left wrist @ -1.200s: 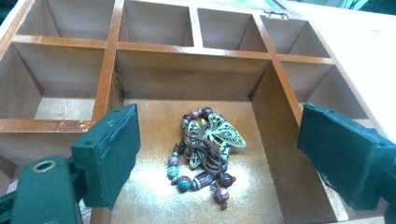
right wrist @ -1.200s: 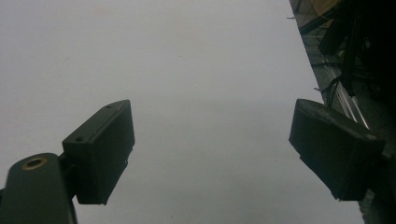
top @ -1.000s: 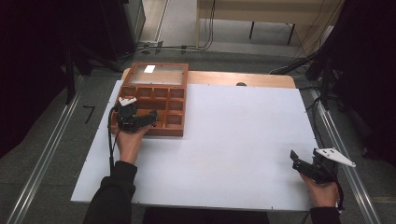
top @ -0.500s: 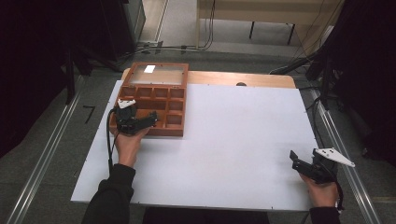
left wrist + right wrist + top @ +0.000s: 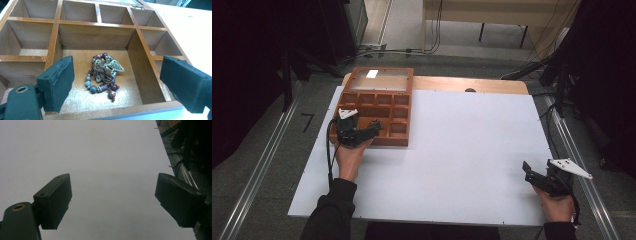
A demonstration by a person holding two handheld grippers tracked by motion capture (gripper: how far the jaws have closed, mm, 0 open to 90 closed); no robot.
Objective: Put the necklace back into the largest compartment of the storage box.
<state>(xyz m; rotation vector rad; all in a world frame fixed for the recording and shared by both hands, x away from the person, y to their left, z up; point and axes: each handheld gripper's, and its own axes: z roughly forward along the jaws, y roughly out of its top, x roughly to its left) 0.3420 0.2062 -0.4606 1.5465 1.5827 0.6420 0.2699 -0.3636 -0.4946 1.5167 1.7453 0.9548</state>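
Observation:
A wooden compartment box (image 5: 399, 106) with its glass lid (image 5: 379, 80) open stands at the table's far left. In its large middle compartment lies a beaded bracelet with a brass butterfly charm (image 5: 105, 72). My left gripper (image 5: 374, 126) hovers over the box's near edge, open, its jaws wide either side of the bracelet (image 5: 117, 85) and not touching it. My right gripper (image 5: 528, 170) is open at the table's near right corner, with only bare white tabletop between its jaws (image 5: 112, 202).
The white table top (image 5: 462, 140) stretches between the two hands. A wooden board edge (image 5: 472, 84) shows at the far side. The table's right edge (image 5: 175, 172) drops to a floor with rails and cables. The box's other compartments (image 5: 78, 11) hold nothing.

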